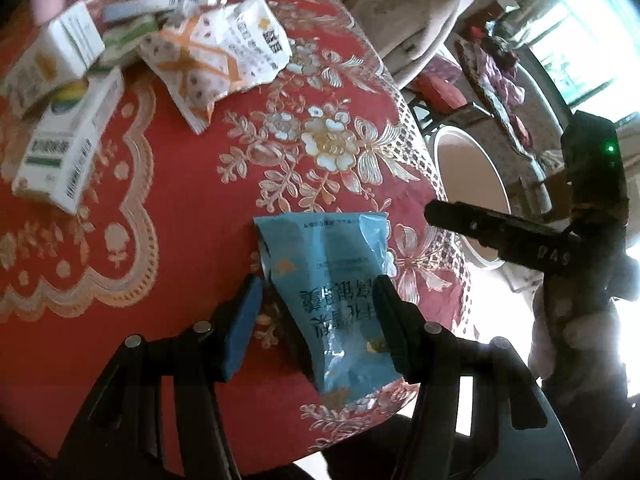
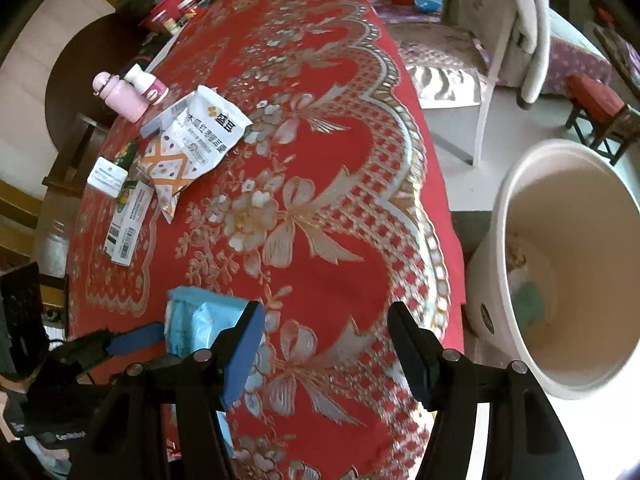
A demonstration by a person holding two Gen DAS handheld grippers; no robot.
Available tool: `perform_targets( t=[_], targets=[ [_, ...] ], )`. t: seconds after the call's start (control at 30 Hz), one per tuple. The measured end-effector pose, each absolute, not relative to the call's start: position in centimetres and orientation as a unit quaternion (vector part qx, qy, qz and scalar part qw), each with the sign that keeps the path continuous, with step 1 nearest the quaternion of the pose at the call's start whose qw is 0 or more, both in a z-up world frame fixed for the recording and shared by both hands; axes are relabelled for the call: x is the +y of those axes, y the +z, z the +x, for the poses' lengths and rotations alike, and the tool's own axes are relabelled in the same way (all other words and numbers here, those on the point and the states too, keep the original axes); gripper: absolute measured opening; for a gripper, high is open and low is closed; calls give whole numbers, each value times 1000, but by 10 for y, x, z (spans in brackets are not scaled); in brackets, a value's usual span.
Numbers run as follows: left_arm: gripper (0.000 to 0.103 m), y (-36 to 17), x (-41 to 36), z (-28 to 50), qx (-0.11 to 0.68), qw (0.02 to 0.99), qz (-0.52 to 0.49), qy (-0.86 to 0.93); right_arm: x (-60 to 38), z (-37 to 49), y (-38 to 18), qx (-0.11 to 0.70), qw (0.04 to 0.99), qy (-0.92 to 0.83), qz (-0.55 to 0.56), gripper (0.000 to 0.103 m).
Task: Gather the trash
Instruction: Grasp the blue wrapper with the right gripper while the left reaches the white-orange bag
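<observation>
A blue snack wrapper lies on the red tablecloth near the table's edge. My left gripper is open, its fingers on either side of the wrapper, not closed on it. The wrapper also shows in the right wrist view, with the left gripper's blue pad beside it. My right gripper is open and empty above the table edge. It also shows in the left wrist view at the right. A white and orange wrapper and white cartons lie further back. A cream trash bin stands on the floor right of the table.
A pink bottle and a small white bottle stand at the table's far left. A white chair and a red stool stand beyond the table. The red tablecloth hangs over the edge.
</observation>
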State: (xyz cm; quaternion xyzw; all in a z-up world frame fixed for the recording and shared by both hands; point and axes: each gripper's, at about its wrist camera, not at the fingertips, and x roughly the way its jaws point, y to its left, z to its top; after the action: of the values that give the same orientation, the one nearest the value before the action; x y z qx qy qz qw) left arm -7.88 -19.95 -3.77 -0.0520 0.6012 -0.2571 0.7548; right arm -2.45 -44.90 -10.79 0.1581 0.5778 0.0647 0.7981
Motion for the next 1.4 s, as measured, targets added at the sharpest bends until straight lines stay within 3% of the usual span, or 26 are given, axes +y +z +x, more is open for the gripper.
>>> perform_targets(
  t=[0.43, 0.77, 0.8, 0.83, 0.87, 1.17, 1.4],
  targets=[
    [56, -7, -127, -47, 560, 800, -43, -212, -371, -49, -111, 569, 799, 100, 165, 73],
    [58, 0, -138, -12, 544, 808, -36, -222, -323, -47, -120, 571, 813, 85, 73, 74],
    [59, 1, -144, -7, 541, 809, -35, -226, -325, -47, -120, 569, 817, 75, 63, 68],
    [60, 2, -147, -2, 539, 810, -33, -228, -330, -46, -120, 567, 818, 68, 62, 53],
    [60, 2, -152, 3, 537, 812, -28, -228, -335, -46, -120, 566, 819, 65, 68, 49],
    [60, 0, -206, 57, 510, 832, 57, -210, -406, -38, -120, 560, 816, 21, 140, 48],
    [60, -29, -228, 91, 543, 812, 101, -188, -419, -34, -117, 563, 812, 25, 150, 48]
  ],
)
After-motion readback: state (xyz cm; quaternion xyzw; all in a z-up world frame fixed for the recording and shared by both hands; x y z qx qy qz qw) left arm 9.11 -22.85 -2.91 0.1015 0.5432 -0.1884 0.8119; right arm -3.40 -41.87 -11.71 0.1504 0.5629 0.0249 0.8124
